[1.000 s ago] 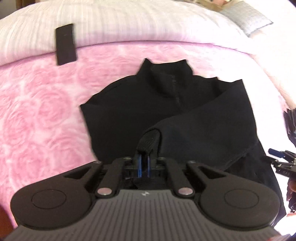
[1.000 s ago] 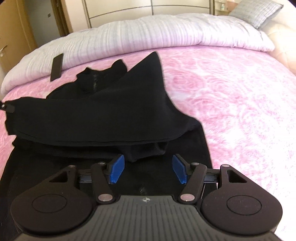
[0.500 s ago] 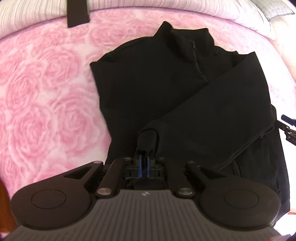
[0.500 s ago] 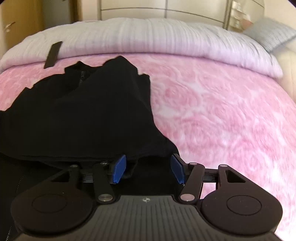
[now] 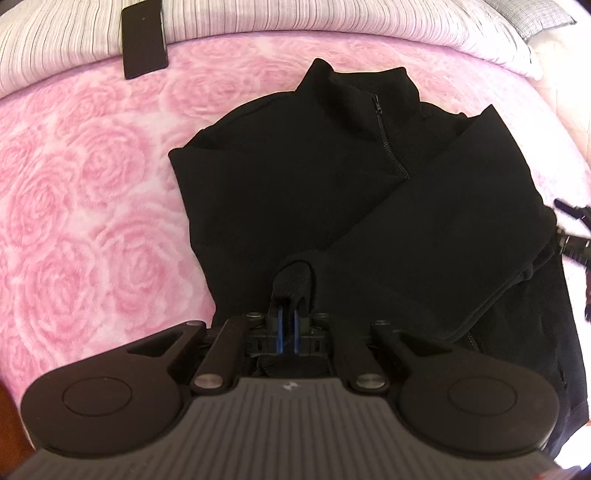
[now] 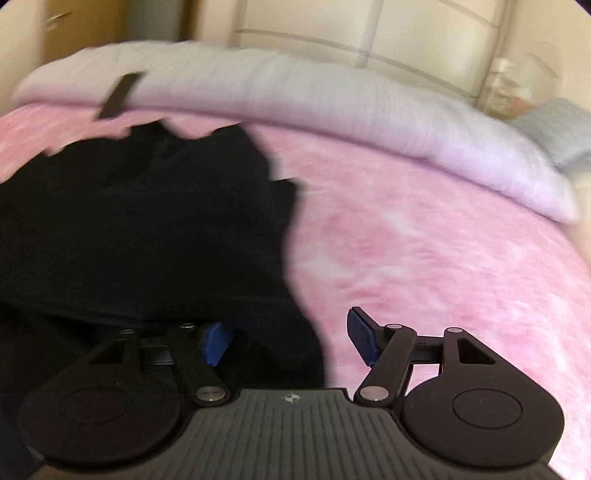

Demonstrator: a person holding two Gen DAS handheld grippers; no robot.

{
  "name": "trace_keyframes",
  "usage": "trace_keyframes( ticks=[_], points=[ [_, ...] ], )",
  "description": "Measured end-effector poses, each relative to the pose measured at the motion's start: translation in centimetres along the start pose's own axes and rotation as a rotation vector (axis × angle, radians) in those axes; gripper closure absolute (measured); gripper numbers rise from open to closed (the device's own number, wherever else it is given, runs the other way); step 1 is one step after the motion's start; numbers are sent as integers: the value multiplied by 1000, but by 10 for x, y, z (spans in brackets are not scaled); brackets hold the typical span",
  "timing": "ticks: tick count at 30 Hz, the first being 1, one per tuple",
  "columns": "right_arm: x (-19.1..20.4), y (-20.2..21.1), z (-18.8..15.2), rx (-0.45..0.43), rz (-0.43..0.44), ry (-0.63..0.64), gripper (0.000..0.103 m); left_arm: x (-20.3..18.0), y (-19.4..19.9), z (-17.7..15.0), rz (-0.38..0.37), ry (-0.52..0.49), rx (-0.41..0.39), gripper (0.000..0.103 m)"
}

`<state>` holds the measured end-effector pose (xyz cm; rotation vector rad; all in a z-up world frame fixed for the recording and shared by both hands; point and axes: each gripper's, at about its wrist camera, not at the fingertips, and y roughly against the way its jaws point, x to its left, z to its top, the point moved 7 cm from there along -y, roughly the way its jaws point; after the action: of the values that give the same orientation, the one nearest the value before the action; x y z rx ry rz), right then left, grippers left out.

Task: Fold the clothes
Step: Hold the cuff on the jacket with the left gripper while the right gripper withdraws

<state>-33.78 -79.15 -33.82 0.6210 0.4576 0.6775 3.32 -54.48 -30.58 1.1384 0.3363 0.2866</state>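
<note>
My left gripper (image 5: pixel 287 325) is clamped on the cuff (image 5: pixel 293 282) of the jacket's sleeve (image 5: pixel 436 236), the two blue pads pressed close with black fabric bunched between them. From that pinch the sleeve runs away up and to the right, lying diagonally across the body of the jacket (image 5: pixel 280 192), so its cuff sits over the lower middle of the garment.

My right gripper (image 6: pixel 291 338) has its jaws spread wide and holds nothing. Its left pad (image 6: pixel 214 341) sits over the jacket's right edge, whether touching it I cannot tell; the right pad (image 6: pixel 364 338) hangs above bare bedspread. That view is smeared with blur, so I cannot make out fine detail there.

The jacket (image 6: pixel 140 236) lies flat on the pink rose-patterned bedspread (image 5: pixel 85 206), collar (image 5: pixel 362 88) pointing toward the far edge of the bed, zipper (image 5: pixel 386 136) running down from the collar. Its left side has a straight folded edge.

Beyond the collar, along the bed's far edge, a white striped duvet (image 5: pixel 295 18) is rolled up. A dark flat rectangle (image 5: pixel 144 37) rests half on the duvet and half on the bedspread, toward the far left corner. A grey pillow (image 6: pixel 554 129) sits at the far right corner, and pale panelled furniture (image 6: pixel 351 29) stands behind the bed.
</note>
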Motion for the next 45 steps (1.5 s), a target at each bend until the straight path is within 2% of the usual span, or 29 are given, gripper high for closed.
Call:
trace_keyframes(
  ticks=[1,4,7,12,15,19,21,24,27,32,37,40,43,45],
  points=[
    [-13,-1,-1,1,-34,-54,36,-1,-2,0,3,-9,7,100],
    [-32,-12,-17,83,-30,-170,36,-1,-13,-3,19,-37,36,100],
    [-32,-12,-25,111,-21,-194,34,3,-25,-8,40,-34,74,100],
    [-29,7,-34,184,5,-297,35,4,-24,-8,20,-18,65,100],
    [-20,39,-27,172,27,-309,54,5,-19,-7,-7,-9,47,100],
    [-4,63,13,53,85,-255,60,7,-6,-7,-49,14,6,100],
    [5,50,37,22,134,-236,64,9,2,-10,-70,25,-5,100],
    [18,2,71,10,187,-225,67,12,9,-16,-95,35,-12,100],
    [39,-61,83,99,237,-223,66,17,4,-22,-93,56,-7,100],
    [69,-104,78,249,275,-117,62,15,-4,-25,-113,54,4,100],
    [42,-72,79,176,263,-243,63,20,-8,-27,-129,68,9,100],
    [15,-53,86,81,214,-346,62,23,-11,-27,-134,65,7,99],
    [-5,-69,94,91,148,-386,62,25,-13,-27,-139,63,6,99],
    [0,-85,97,117,167,-336,62,27,-14,-27,-142,61,5,99]
  ],
)
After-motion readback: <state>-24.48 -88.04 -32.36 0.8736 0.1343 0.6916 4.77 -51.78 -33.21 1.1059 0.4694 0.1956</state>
